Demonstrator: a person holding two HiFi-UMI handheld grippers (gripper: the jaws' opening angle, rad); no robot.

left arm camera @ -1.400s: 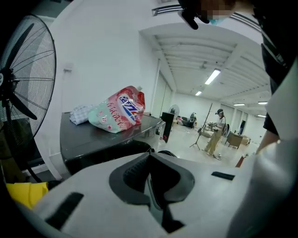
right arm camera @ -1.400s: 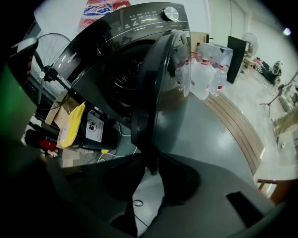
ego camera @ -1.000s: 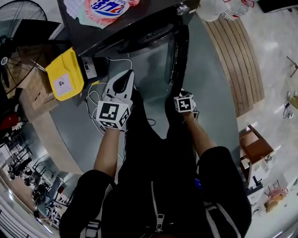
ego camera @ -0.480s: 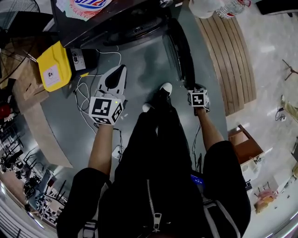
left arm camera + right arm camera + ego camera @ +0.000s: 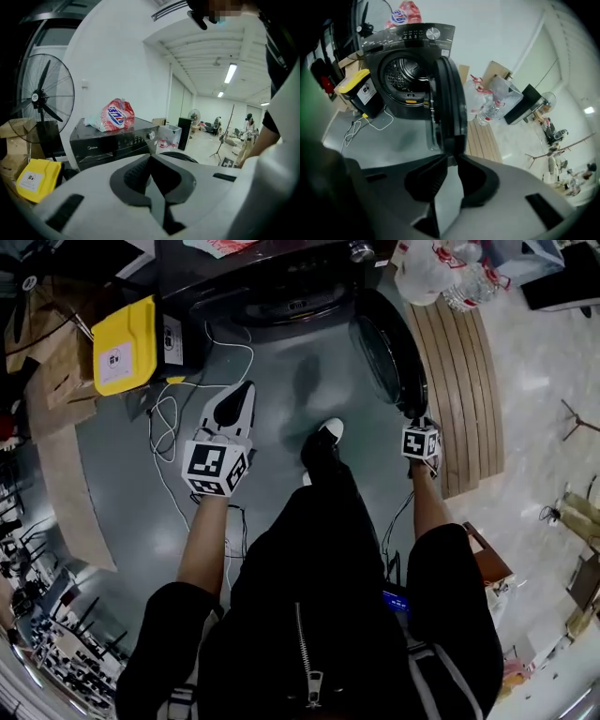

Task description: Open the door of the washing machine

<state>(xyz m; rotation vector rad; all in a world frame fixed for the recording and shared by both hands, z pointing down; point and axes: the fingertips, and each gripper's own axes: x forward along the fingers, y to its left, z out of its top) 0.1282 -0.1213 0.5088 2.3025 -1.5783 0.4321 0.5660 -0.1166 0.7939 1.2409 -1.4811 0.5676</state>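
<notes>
Being gripped at its free rim: door (image 5: 389, 348) of washing machine (image 5: 272, 282), already standing wide open, edge-on straight ahead | right hand-held gripper (image 5: 450, 160), the nearer one, is being held on that rim, jaws just being eased apart slightly, rim between tips | left hand-held gripper (image 5: 151, 158) is being held closed, empty, well apart from door.

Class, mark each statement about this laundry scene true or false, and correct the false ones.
1. The door of the washing machine stands open. True.
2. The red and white bag lies on the floor. False: it lies on top of the machine.
3. A yellow-topped container stands beside the machine. True.
4. The left gripper grips the door. False: its jaws are shut, empty, away from the door.
</notes>
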